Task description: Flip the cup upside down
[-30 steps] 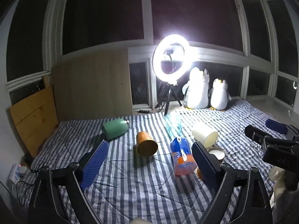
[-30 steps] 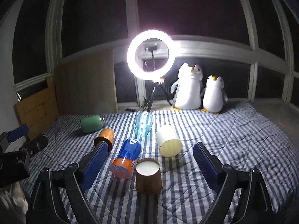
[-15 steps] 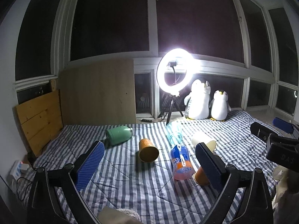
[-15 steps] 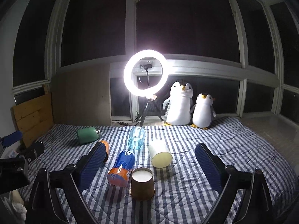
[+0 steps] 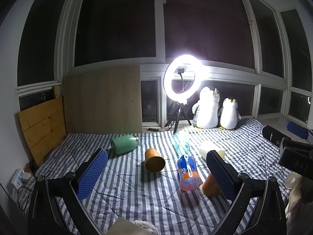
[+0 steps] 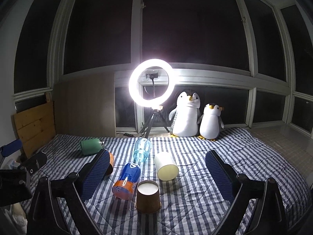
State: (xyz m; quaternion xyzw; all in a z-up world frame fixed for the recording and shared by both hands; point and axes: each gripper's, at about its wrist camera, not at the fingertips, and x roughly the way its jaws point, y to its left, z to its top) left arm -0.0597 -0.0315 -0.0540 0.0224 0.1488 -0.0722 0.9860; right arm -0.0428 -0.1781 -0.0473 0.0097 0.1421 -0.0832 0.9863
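Right wrist: right claw [image 6: 156, 173] wide, empty, above inverted brown cup [image 6: 148, 198]; striped bedding [image 6: 225, 152] open rightward.

Bed with striped quilt [image 6: 225, 166]. Lying on their sides on it: green jar [image 6: 91, 146], clear bottle [image 6: 142, 150], orange soda bottle [image 6: 127, 180], white cup [image 6: 166, 166], orange paper cup [image 5: 154, 160]. Brown paper cup [image 6: 148, 199] is standing inverted, just beside the soda bottle.
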